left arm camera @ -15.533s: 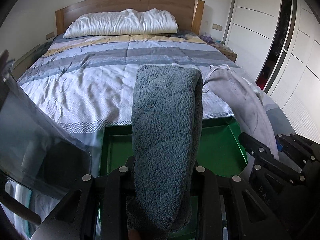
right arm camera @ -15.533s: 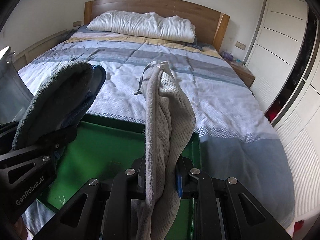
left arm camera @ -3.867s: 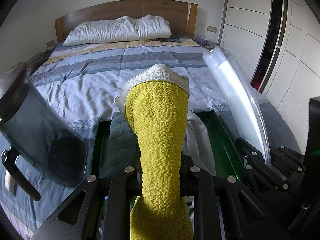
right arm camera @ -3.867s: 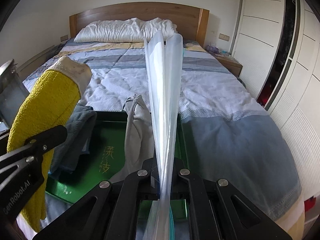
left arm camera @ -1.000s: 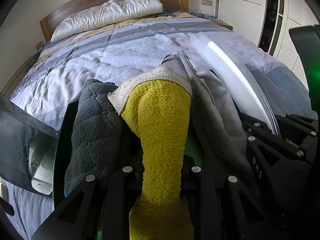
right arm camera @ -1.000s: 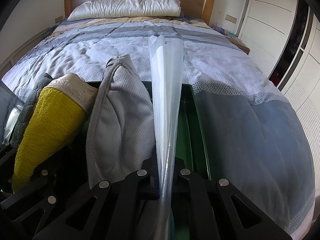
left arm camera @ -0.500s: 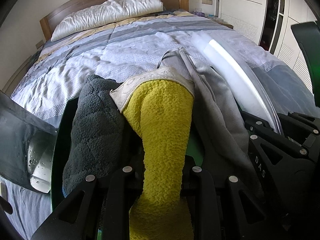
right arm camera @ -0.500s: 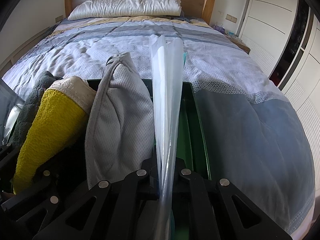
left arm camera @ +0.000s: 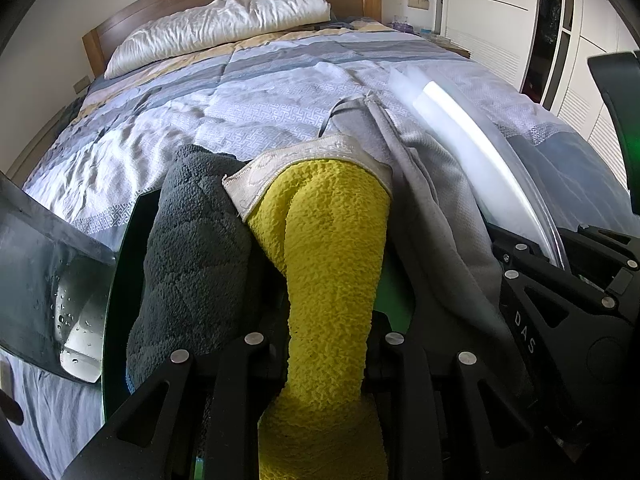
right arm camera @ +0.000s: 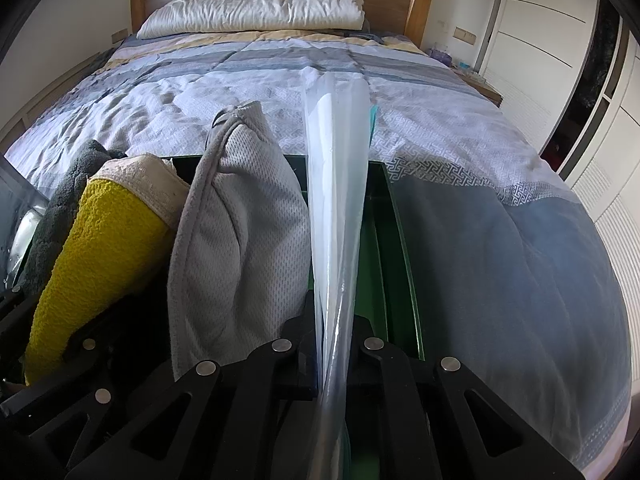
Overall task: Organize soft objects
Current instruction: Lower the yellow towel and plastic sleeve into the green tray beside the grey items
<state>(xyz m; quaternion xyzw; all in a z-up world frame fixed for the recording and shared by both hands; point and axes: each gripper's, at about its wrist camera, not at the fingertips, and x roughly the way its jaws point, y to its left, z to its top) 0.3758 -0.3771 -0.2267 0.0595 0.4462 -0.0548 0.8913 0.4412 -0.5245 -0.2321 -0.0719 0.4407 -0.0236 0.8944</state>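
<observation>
My left gripper is shut on a folded yellow towel with a white lace edge, which stands upright in the green tray on the bed. A dark grey fleece cloth stands to its left and a light grey mesh garment to its right, all side by side in the tray. My right gripper is shut on a folded clear plastic bag held upright at the tray's right end, next to the grey garment. The right gripper's body shows at the right of the left wrist view.
The tray rests on a bed with a striped blue, grey and white quilt. A white pillow lies against the wooden headboard. A clear plastic piece with water drops sits left of the tray. White wardrobe doors stand on the right.
Both grippers keep their holds and stay nearly still. The yellow towel and the plastic bag have hardly shifted in the tray.
</observation>
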